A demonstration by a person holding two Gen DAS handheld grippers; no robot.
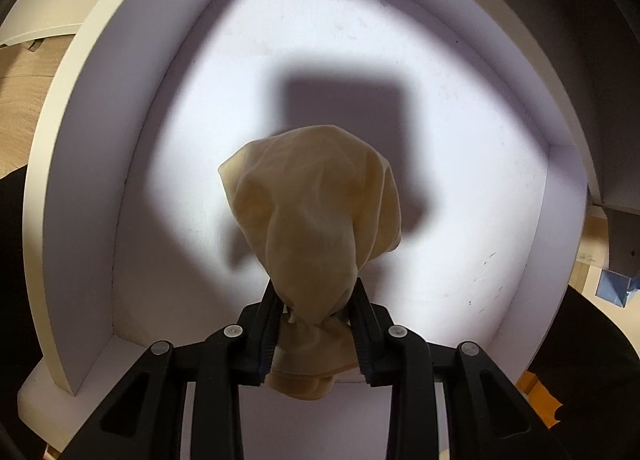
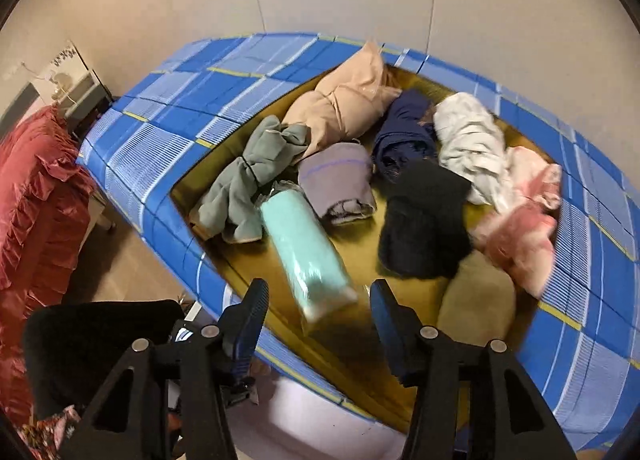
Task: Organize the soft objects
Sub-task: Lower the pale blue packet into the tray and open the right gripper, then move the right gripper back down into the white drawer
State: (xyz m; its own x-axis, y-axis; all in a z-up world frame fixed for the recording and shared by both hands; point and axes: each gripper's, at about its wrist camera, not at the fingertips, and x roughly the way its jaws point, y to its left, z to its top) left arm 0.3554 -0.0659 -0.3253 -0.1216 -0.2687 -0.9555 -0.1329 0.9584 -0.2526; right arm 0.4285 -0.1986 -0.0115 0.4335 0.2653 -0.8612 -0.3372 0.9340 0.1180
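From the left wrist, the left claw [image 1: 316, 314] is clenched on the gathered neck of a limp beige sheer cloth bundle [image 1: 312, 211], which hangs above the floor of a white box compartment [image 1: 500, 163]; it looks light, floppy and likely to slip unless pinched at a bunched part. From the right wrist, the right claw [image 2: 318, 302] is released and holds nothing over the near edge of a blue checked fabric storage box [image 2: 160, 127], where a mint-green plastic-wrapped roll [image 2: 304, 256] lies just ahead; it seems firmer but slick, so it is best taken across its middle.
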